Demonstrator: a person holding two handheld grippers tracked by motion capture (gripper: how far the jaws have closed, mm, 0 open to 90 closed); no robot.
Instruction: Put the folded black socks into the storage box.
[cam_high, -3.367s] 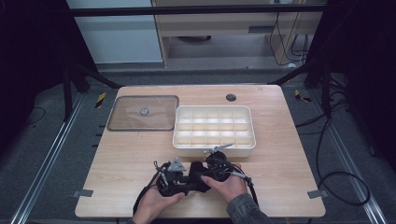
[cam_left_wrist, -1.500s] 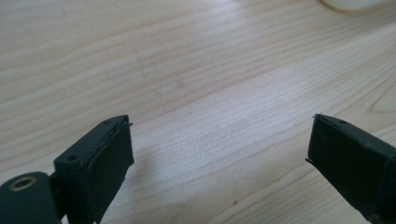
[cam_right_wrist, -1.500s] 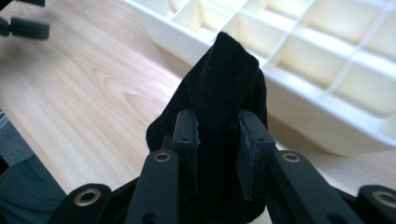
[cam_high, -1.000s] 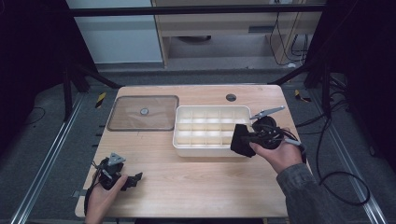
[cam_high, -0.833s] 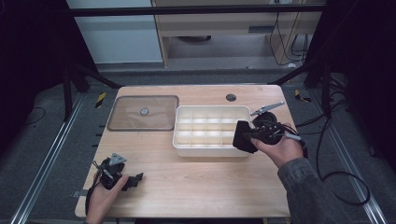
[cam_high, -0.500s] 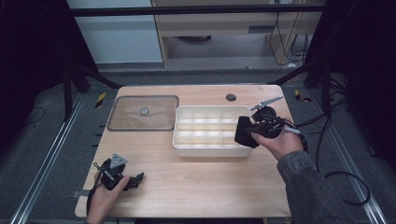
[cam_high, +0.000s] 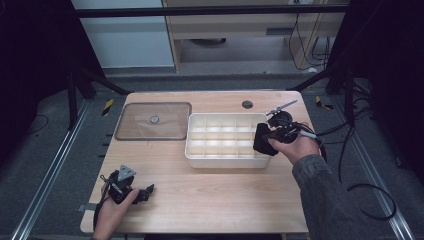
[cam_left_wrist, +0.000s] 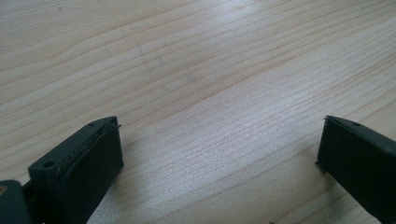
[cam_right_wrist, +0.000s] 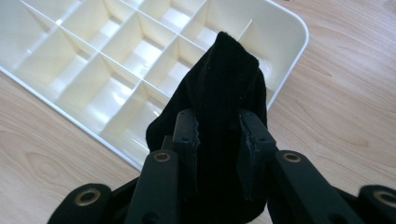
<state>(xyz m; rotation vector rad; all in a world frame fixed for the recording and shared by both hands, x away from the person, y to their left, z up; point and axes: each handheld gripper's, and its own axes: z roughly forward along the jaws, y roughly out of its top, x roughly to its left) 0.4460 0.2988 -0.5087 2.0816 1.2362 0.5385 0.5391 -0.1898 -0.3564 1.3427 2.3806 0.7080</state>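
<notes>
The right claw (cam_right_wrist: 218, 135) is clamped on a bundled black cloth (cam_right_wrist: 224, 79), hanging above the near-right corner cells of the white divided tray (cam_high: 192, 145), while the left claw (cam_high: 142, 192) rests wide open and empty on the desk (cam_high: 225, 200).

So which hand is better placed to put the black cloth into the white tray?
The right. Its hand-held gripper already clamps the black cloth above the tray. The left hand-held gripper rests open and empty near the table's front corner, far from the tray.
</notes>
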